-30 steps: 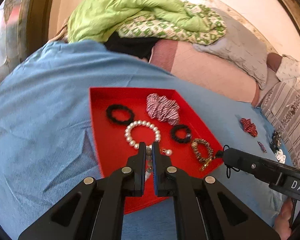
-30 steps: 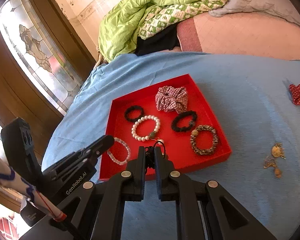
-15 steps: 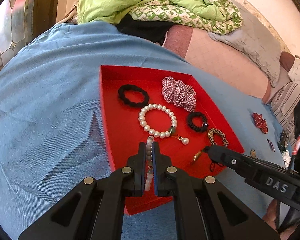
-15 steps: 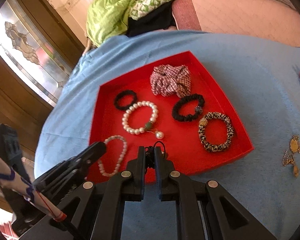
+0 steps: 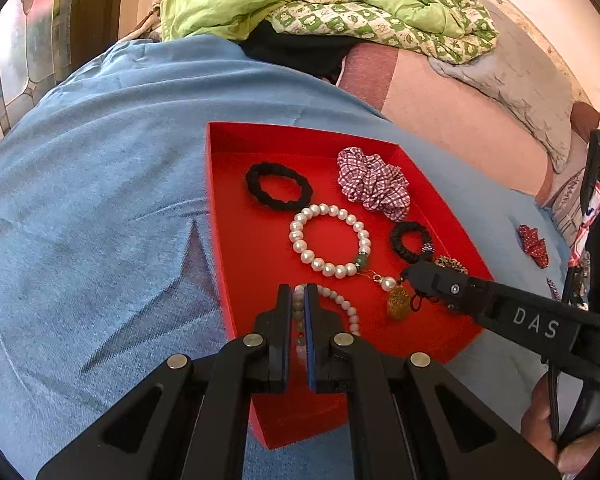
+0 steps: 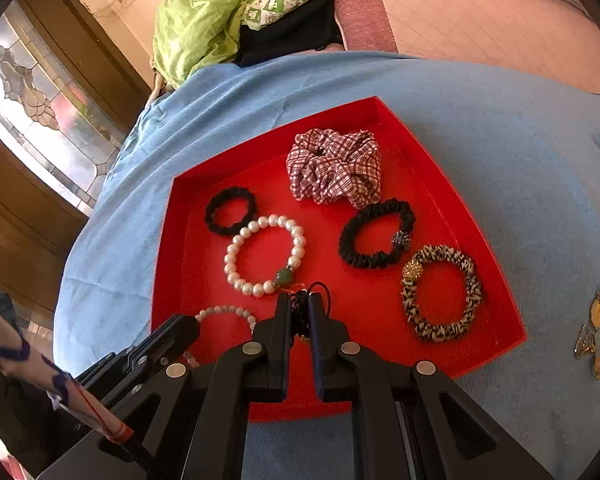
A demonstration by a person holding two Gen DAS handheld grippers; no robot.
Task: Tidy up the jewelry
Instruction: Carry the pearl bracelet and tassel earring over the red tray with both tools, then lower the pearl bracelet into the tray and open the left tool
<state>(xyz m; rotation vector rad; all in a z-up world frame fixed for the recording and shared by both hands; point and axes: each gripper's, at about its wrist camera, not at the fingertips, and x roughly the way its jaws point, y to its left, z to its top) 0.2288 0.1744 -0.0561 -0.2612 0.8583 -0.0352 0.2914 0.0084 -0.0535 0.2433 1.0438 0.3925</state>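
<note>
**Jewelry sorting: tray largely filled, two pieces in transfer**

A red tray (image 6: 500,280) is set on a blue cloth (image 5: 100,200) spread over the bed. Six pieces are counted inside it: a small black hair tie (image 6: 230,216), a checked scrunchie (image 6: 334,170), a large pearl bracelet (image 6: 264,256) with a green bead, a black scrunchie (image 6: 376,234), a leopard-print scrunchie (image 6: 442,292) and a small bead bracelet (image 5: 340,304).

The left gripper (image 5: 299,296) is closed on the small bead bracelet, which lies at the near left part of the tray floor. The right gripper (image 6: 300,308) is clamped on a black cord from which a gold pendant (image 5: 398,302) hangs, just beside the drop pearl of the large pearl bracelet. Whether the pendant touches the tray floor cannot be told.

Progress is judged as well past halfway. Both held pieces are yet to be released. Outside the tray, gold trinkets (image 6: 596,328) and a red dotted bow (image 5: 534,244) remain on the cloth and are judged to be left for transfer.

View differences:

- The gold pendant is shown only in the left wrist view; in the right wrist view it is hidden behind the fingers, and only the cord loop is seen.
- The leopard-print scrunchie and gold trinkets are shown clearly in the right wrist view; in the left wrist view they are largely blocked by the right gripper.
</note>
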